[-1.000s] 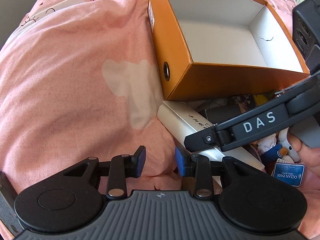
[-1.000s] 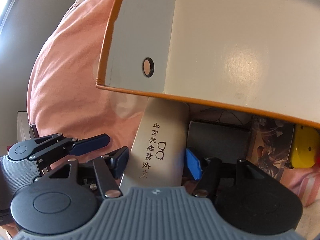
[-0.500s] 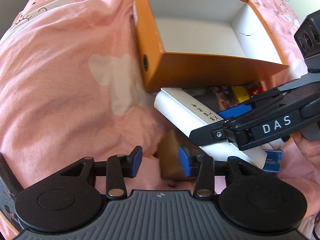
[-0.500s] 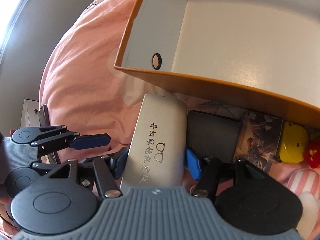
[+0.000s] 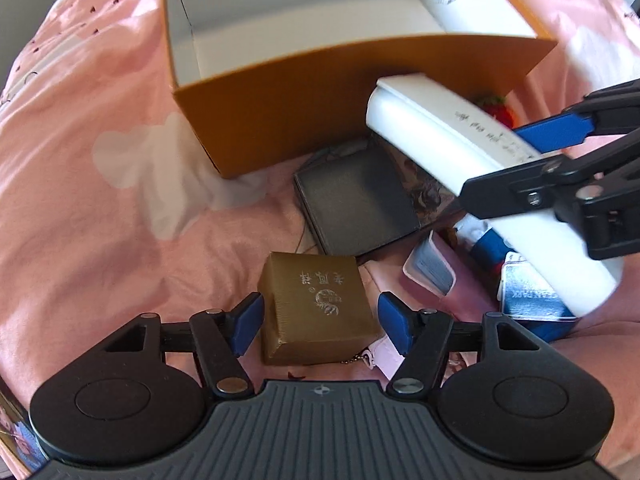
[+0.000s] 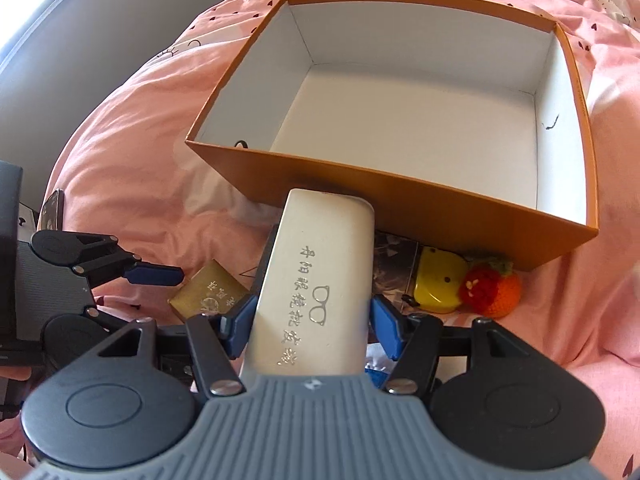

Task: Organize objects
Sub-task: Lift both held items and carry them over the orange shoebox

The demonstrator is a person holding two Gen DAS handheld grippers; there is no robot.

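My right gripper (image 6: pixel 312 322) is shut on a silver-white glasses case (image 6: pixel 316 280) and holds it lifted in front of the open orange box (image 6: pixel 400 200); the case also shows in the left wrist view (image 5: pixel 460 160). The box (image 5: pixel 320 92) has a white, empty inside. My left gripper (image 5: pixel 318 322) is open, its blue pads on either side of a small gold box (image 5: pixel 316 300) lying on the pink bedding, not touching it. The right gripper shows at the right of the left wrist view (image 5: pixel 560 152).
Several items lie on the pink duvet (image 5: pixel 100 200) before the orange box: a dark grey flat case (image 5: pixel 356 200), a picture card (image 5: pixel 424 184), a pink card holder (image 5: pixel 436 268), a blue card (image 5: pixel 532 304), a yellow toy (image 6: pixel 438 280), a knitted strawberry (image 6: pixel 490 286).
My right gripper has lifted the glasses case off the pile and pulled back. My left gripper has moved right and opened wider around the gold box.
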